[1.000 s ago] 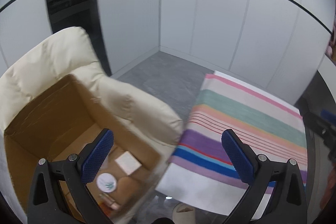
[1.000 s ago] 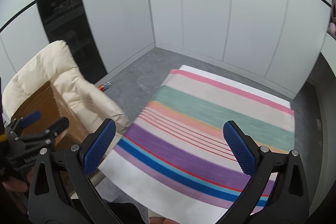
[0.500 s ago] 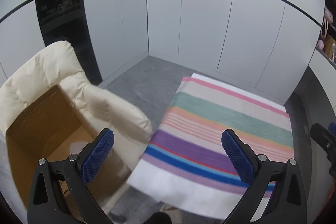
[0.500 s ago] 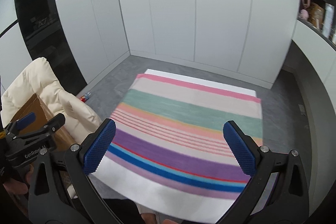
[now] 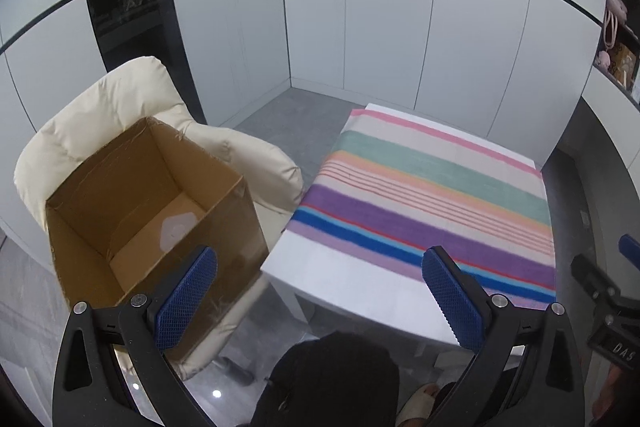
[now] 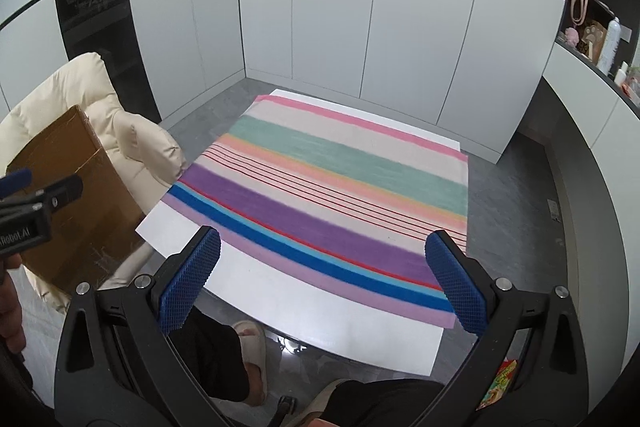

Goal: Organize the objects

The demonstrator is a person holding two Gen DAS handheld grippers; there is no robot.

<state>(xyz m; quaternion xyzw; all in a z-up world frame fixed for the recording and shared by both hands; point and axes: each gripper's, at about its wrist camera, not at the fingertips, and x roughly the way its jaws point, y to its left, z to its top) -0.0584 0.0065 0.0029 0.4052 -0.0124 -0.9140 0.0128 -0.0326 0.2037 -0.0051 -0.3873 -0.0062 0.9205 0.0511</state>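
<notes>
White cabinet panels wall in a grey floor where a bench (image 6: 288, 311) carries a striped cloth (image 6: 328, 187) and nothing else. Beside the bench, a cardboard box (image 5: 120, 187) sits open on a cream chair (image 5: 100, 107); a pale flat item (image 5: 178, 229) lies on the box's floor, too indistinct to identify. Both the left hand-held gripper (image 5: 320, 297) and the right hand-held gripper (image 6: 322, 285) hang above the bench's near edge, jaws spread wide and empty. The box looks light but flimsy, so its stiff rim or corners seem the best hold.
</notes>
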